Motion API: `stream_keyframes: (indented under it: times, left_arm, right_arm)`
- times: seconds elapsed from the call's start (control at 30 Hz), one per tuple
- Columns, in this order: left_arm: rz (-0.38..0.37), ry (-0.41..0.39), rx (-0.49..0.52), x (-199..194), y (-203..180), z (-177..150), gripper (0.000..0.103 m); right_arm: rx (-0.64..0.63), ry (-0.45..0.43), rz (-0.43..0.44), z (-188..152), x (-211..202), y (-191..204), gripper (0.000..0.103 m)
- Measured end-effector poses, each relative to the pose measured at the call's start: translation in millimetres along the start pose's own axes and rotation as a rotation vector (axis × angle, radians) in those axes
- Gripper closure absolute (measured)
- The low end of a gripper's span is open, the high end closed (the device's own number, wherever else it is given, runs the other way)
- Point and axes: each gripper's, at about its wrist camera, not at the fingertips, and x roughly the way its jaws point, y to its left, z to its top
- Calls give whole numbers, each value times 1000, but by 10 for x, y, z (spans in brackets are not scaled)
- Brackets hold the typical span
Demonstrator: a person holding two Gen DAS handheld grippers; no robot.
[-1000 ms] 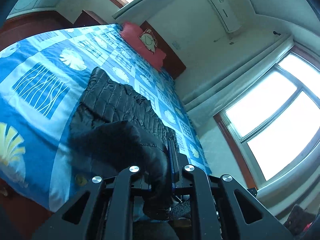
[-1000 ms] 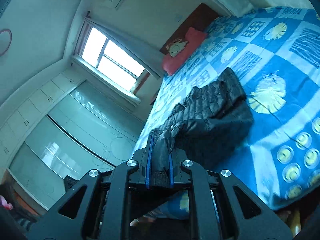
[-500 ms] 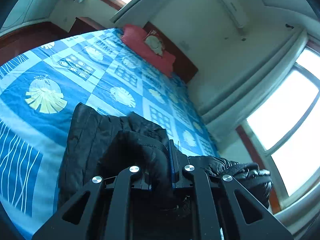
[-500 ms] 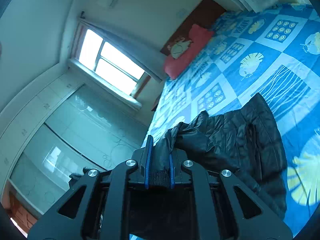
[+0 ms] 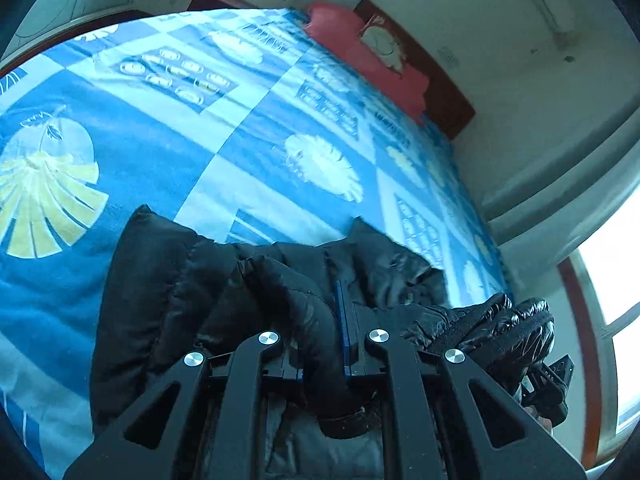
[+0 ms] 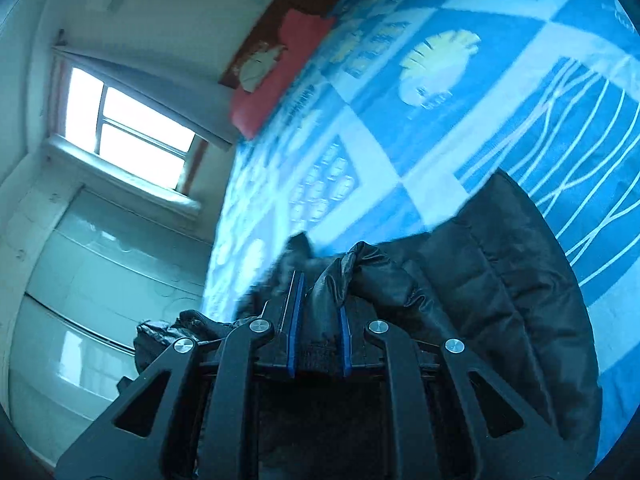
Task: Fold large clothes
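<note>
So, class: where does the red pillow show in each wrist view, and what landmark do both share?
Left wrist view: red pillow at top, right of centre, against the headboard.
Right wrist view: red pillow upper left of centre, by the window.
Shared landmark: the black jacket on the bed.

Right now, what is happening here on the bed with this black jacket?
A person is folding a black puffer jacket on a bed with a blue patterned cover. Each hand holds a gripper, and both are shut on the jacket: the left gripper pinches a padded fold, and the right gripper pinches an edge with a ribbed hem. The rest of the jacket lies bunched on the cover just ahead of them. A red pillow sits at the head of the bed.
</note>
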Motion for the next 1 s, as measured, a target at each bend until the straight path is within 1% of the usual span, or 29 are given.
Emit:
stream_keyframes:
  times: [0.1,0.27,0.33,0.43,0.5,0.57,0.6,0.63,0.67,0.7,0.73,0.77,0.83,0.93,0.97,1.0]
  left_arm:
    - [34,7,40,132,52,-38,90]
    - [42,-9,62,257,100,-86,90]
    - [33,-13,59,271,95,-86,89]
    - [-13,-14,39,221,106,-59,87]
    - [-58,-8,10,167,129,-32,81]
    - [-114,-3,-38,82,169,1,71]
    - [-135,-5,-61,41,188,15,69]
    - [-156,-11,-88,-19,209,33,63]
    - [-171,-18,-103,-68,213,45,54]
    - [-186,-29,-113,-119,214,57,49]
    - [-196,-54,-119,-202,202,65,42]
    - [-195,-68,-121,-241,186,74,34]
    - [-165,-123,-123,-376,149,83,25]
    - [-144,-204,-122,-560,116,104,24]
    - [-128,-218,-105,-595,83,112,24]
    - [-94,-214,-67,-596,12,109,24]
  right_arm:
    - [-11,-4,-32,-53,153,-145,90]
    - [-68,-23,-59,-121,225,-168,90]
    - [-66,-27,-52,-124,231,-186,90]
    - [-68,-29,-32,-146,149,-184,89]
    - [-65,-32,-9,-140,132,-186,84]
    - [-59,-38,12,-135,89,-178,81]
    - [-55,-46,31,-138,52,-180,76]
    - [-53,-55,46,-139,10,-175,73]
    - [-55,-64,60,-144,-29,-165,60]
    - [-65,-83,66,-161,-87,-138,46]
    - [-79,-99,62,-177,-143,-103,43]
    - [-88,-106,58,-174,-171,-81,40]
    - [-103,-110,35,-196,-236,-40,40]
    - [-147,-120,-10,-228,-311,67,40]
    - [-174,-123,-35,-237,-316,129,41]
    - [-216,-120,-55,-247,-316,223,41]
